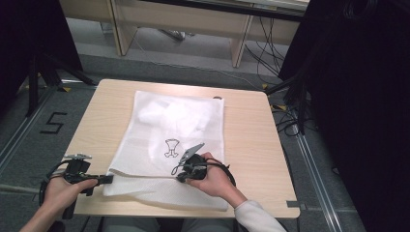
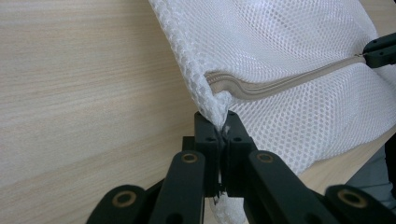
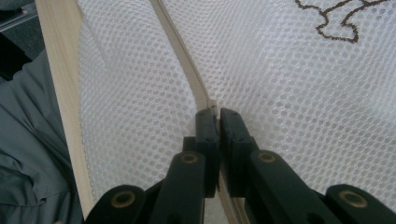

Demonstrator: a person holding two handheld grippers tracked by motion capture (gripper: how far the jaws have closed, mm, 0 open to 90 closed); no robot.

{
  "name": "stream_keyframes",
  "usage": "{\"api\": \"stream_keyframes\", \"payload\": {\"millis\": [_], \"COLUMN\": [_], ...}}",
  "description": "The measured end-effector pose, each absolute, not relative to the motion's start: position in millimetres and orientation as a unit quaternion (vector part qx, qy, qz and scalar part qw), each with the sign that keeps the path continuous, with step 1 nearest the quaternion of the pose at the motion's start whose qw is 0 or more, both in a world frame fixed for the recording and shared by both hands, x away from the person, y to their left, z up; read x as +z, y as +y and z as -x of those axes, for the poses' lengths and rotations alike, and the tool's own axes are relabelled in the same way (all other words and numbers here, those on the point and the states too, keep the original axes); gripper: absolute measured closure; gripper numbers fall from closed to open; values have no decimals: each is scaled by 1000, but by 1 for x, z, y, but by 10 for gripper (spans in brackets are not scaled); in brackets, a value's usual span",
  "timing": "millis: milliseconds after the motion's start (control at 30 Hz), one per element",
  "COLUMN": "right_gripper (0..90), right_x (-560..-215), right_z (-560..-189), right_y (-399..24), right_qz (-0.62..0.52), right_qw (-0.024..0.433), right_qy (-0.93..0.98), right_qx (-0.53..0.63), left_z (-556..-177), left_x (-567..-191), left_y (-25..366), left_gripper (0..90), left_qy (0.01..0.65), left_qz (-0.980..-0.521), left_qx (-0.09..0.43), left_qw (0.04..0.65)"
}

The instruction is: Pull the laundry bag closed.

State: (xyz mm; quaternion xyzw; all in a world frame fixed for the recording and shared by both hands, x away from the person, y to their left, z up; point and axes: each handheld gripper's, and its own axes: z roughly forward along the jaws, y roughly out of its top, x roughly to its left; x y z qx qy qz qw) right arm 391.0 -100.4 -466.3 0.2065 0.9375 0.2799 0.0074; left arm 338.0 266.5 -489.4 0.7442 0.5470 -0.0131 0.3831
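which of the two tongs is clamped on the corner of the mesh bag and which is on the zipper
The left tongs pinch the mesh bag at its corner, where the zipper ends. The right tongs are shut on the zipper partway along.

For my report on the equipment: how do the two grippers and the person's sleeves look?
Both the left gripper and the right gripper are black, with riveted linkage arms and blocky jaws. A grey three-cornered plate tops the right one. Black cables loop from them. One white sleeve shows.
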Motion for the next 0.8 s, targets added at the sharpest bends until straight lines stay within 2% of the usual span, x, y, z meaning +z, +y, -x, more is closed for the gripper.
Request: {"api": "stream_keyframes", "payload": {"millis": [133, 367, 800], "right_gripper": [875, 875, 875], "right_x": [-466, -464, -463], "right_z": [-390, -388, -387], "right_y": [-103, -108, -120], "right_qz": [-210, -221, -229], "right_qw": [5, 2, 5], "right_qy": [936, 935, 931], "right_qx": [282, 279, 284], "left_z": [-338, -338, -338], "left_x": [-490, -489, -490], "left_y": [264, 267, 265], "left_gripper": [868, 869, 869], "left_qy": [556, 545, 549], "left_qz": [-734, -746, -741], "left_qx": [-10, -13, -6], "left_qw": [389, 382, 387]}}
